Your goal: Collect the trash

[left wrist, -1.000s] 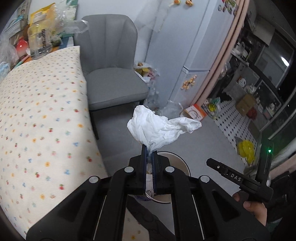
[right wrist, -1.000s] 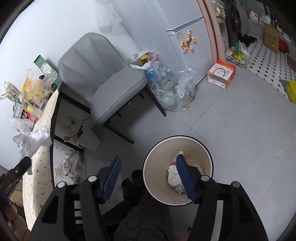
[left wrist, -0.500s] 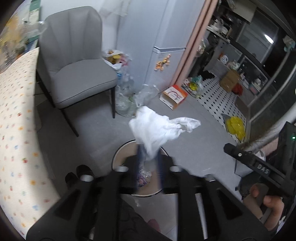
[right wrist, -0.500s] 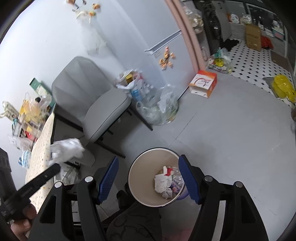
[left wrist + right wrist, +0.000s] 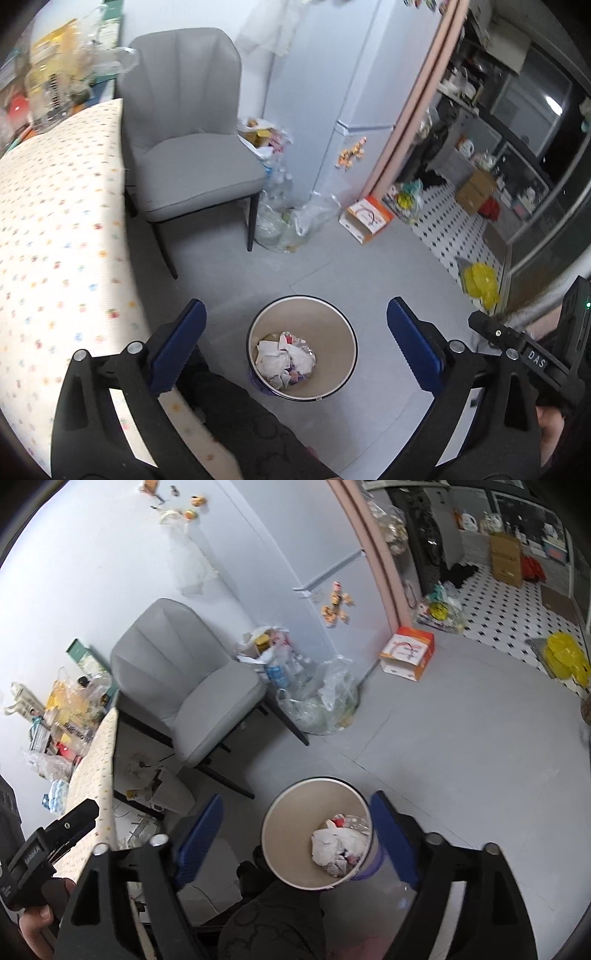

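Note:
A round cream trash bin [image 5: 332,332] stands on the grey floor, straight below both grippers. Crumpled white tissue [image 5: 273,360] and other scraps lie at its bottom. My left gripper [image 5: 294,306] hangs above the bin, its blue-padded jaws opening wide with nothing between them. In the right wrist view, the bin [image 5: 291,834] holds the white tissue [image 5: 332,843]. My right gripper [image 5: 296,799] is above it, jaws opening and nothing in them. Each gripper shows at the edge of the other's view, held by a hand.
A grey upholstered chair [image 5: 192,147] stands beyond the bin, beside a table with a dotted cloth [image 5: 55,240]. Clear plastic bags of bottles [image 5: 284,221] and an orange-and-white box [image 5: 367,219] sit by the fridge [image 5: 332,110]. A person's dark trouser leg [image 5: 251,424] is next to the bin.
My left gripper swung from the table edge to above the bin and opened; the white tissue it held is gone from its jaws. My right gripper rose and spread wider.

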Tool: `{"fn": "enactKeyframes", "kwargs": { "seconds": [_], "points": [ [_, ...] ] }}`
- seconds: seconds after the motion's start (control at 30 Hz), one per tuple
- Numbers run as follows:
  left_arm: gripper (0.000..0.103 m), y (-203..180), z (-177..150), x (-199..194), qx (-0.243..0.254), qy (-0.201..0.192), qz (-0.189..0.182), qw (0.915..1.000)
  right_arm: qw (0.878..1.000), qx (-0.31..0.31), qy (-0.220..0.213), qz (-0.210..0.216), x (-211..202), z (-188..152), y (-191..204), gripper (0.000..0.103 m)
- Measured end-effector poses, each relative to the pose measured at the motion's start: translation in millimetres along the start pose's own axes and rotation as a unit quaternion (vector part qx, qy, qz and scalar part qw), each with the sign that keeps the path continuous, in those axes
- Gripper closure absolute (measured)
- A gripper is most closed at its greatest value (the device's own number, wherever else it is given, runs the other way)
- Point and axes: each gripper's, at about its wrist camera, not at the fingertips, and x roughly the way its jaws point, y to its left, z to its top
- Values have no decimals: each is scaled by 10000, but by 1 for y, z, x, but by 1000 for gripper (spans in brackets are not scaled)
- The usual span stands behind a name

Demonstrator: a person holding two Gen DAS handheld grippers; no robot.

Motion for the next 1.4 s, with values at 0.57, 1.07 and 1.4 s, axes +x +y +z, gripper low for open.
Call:
{"fn": "enactKeyframes", "kwargs": {
  "seconds": [0.57,1.07,1.4],
  "points": [
    [6,61,-10,-132,-503,-1167,157,9918,9936,-906,-433,526,-69,-3,110,8],
    [6,95,-48,-237,-789,-1806,554,9788,9750,-1982,-679,738,-147,-39,202,8],
    [6,106,-77,-298,-771,-2016,893,9723,9615,-2391,-795,1101,-190,-63,235,8]
  ]
}}
